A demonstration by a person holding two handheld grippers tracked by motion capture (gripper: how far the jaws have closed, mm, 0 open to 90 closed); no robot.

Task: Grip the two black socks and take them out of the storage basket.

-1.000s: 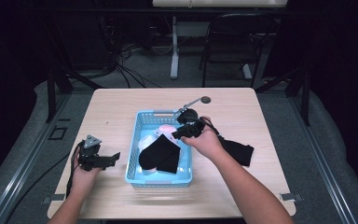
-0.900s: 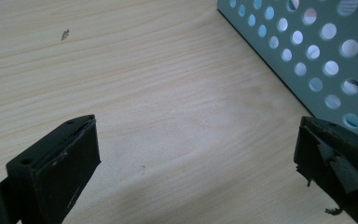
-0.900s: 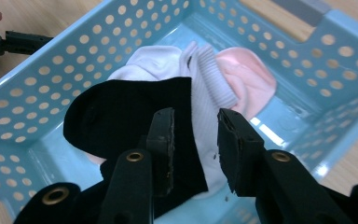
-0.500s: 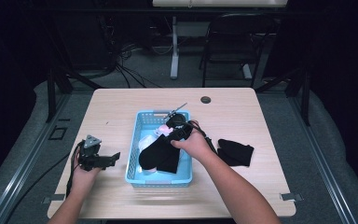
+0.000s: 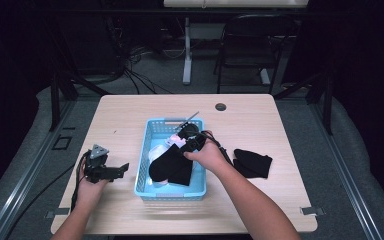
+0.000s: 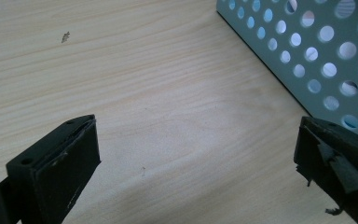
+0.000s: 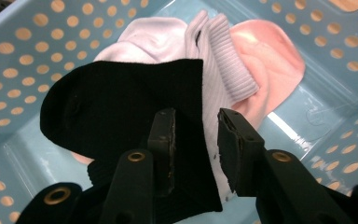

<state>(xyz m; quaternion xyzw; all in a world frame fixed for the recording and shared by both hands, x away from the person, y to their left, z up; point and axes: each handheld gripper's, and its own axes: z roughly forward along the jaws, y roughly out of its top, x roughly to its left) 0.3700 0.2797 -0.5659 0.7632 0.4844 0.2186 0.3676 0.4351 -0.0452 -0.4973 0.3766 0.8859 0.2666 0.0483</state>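
right tongs (image 7: 195,140) lowered into basket (image 5: 145,150) on table (image 5: 260,115).

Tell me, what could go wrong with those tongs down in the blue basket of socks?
The right tongs hang partly open over the black sock, its edge between the jaws; closing there might pinch only a thin fold, which could slip. The white sock lies right beside it and might get caught too. The light basket could shift if bumped, since the left tongs rest apart on the table.
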